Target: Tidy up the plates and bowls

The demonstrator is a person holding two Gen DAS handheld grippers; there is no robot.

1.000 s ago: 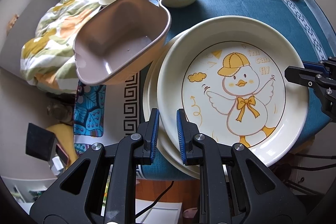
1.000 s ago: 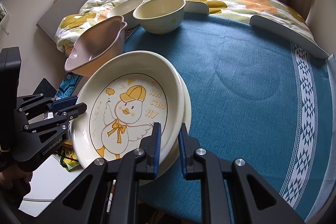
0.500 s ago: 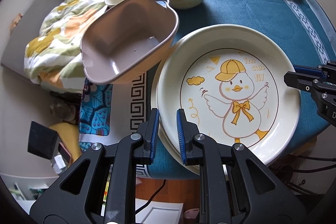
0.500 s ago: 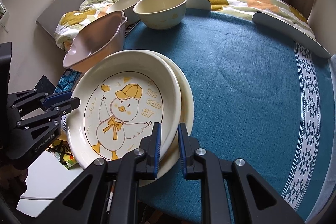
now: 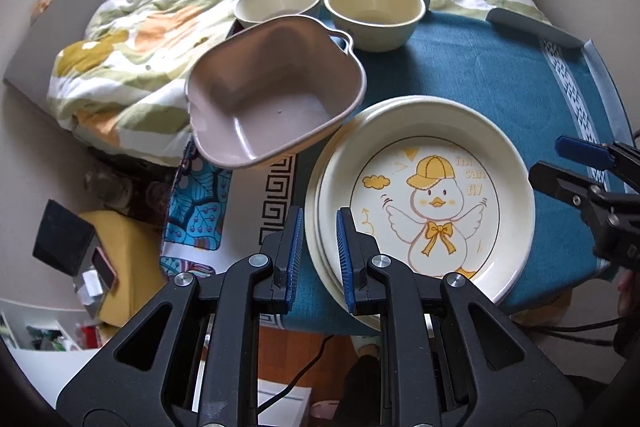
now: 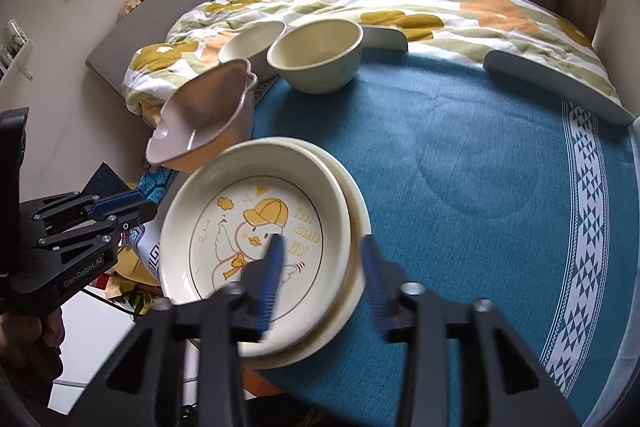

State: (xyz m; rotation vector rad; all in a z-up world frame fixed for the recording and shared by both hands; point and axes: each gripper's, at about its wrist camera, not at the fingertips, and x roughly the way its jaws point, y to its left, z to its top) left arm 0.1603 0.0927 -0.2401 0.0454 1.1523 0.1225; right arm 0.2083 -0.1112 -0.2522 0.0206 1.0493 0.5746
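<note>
The cream duck plate (image 5: 432,195) (image 6: 240,227) lies on a plain cream plate (image 6: 358,223) at the near edge of the blue-clothed table (image 6: 480,167). My left gripper (image 5: 319,217) (image 6: 148,203) is shut to a narrow slit above the plates' left rim, which shows through the slit. In the right wrist view its tips stand just off that rim. My right gripper (image 6: 321,241) (image 5: 548,161) is opening. Its jaws straddle the duck plate's near rim and the pads are clear of it.
A pink square bowl (image 5: 272,99) (image 6: 200,115) leans at the table's left edge. Two cream bowls (image 5: 374,15) (image 5: 278,1) stand at the back. A flowered quilt (image 5: 160,39) lies behind, and white curved strips (image 6: 552,83) line the far edge. A hand (image 6: 36,339) holds the left gripper.
The right jaws were shut on the duck plate's rim and have sprung apart. Both grippers have drawn up and back, so the plates look smaller. The left jaws have not changed.
</note>
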